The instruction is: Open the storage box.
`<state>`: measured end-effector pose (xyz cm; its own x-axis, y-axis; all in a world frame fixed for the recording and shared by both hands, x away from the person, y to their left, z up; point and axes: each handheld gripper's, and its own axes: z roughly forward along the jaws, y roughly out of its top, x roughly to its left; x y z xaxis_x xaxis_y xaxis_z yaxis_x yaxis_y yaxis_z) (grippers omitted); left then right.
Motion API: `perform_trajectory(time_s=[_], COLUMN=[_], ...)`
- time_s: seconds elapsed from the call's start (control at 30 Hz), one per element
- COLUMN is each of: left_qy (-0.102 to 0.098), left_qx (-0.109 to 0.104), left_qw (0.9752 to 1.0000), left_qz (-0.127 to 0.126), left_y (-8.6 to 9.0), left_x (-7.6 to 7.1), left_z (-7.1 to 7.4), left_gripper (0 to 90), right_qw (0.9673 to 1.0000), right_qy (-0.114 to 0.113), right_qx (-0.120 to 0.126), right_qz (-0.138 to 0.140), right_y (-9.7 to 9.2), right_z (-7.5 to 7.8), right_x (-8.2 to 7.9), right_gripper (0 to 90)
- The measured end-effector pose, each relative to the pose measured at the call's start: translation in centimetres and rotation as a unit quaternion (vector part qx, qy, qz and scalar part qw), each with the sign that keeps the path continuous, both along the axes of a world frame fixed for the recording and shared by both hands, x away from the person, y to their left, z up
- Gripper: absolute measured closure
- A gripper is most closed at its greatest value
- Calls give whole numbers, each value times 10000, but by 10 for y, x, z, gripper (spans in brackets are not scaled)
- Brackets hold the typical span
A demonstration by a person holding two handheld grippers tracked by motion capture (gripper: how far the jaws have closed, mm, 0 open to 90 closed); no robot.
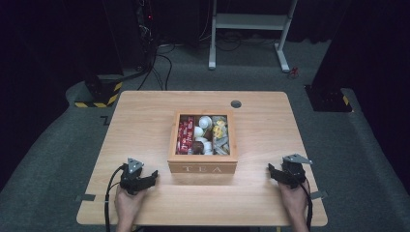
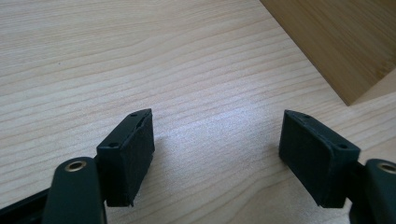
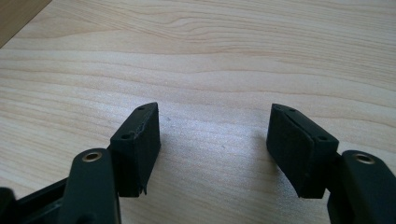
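Observation:
A wooden box [image 1: 203, 166] marked TEA stands open at the table's middle, with red packets, white cups and yellow sachets in its compartments. My left gripper [image 1: 140, 178] rests near the front edge, left of the box, held by a hand. In the left gripper view its jaws [image 2: 217, 140] stand wide apart over bare wood, and the box's corner [image 2: 345, 42] shows at upper right. My right gripper [image 1: 285, 173] rests to the right of the box, also open; the right gripper view has its jaws [image 3: 215, 135] apart with nothing between them.
The light wooden table [image 1: 145, 125] has a round cable hole [image 1: 236, 104] at its back. Grey tape tabs stick out at the front corners. Beyond the table lie a dark floor, cables and a white desk frame [image 1: 251, 29].

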<state>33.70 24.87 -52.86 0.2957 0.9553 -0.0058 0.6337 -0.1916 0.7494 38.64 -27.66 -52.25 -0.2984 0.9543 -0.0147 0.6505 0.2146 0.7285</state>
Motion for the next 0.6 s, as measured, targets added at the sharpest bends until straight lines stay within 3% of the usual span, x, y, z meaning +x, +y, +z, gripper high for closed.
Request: perform_trajectory(time_s=[0.23,0.33,0.5,0.57,0.6], left_qy=[8,14,-20,-182,-182], left_qx=[-86,-261,-416,-534,-534], left_qw=[10000,9996,9987,9970,9970], left_qz=[-27,-49,-301,-532,-532], left_y=[2,4,1,-7,-7], left_x=[0,-2,-5,-9,-9], left_z=[0,0,2,9,9], left_gripper=[257,270,306,314,317], right_qw=[10000,10000,10000,10000,10000], right_qy=[-4,-2,-2,-4,-4], right_qx=[-2,-2,-1,-2,-2], right_qz=[-2,-2,-4,-7,-7], right_y=[0,0,0,0,0], right_z=[0,0,0,0,0], right_x=[0,0,0,0,0], right_gripper=[345,346,345,345,345])
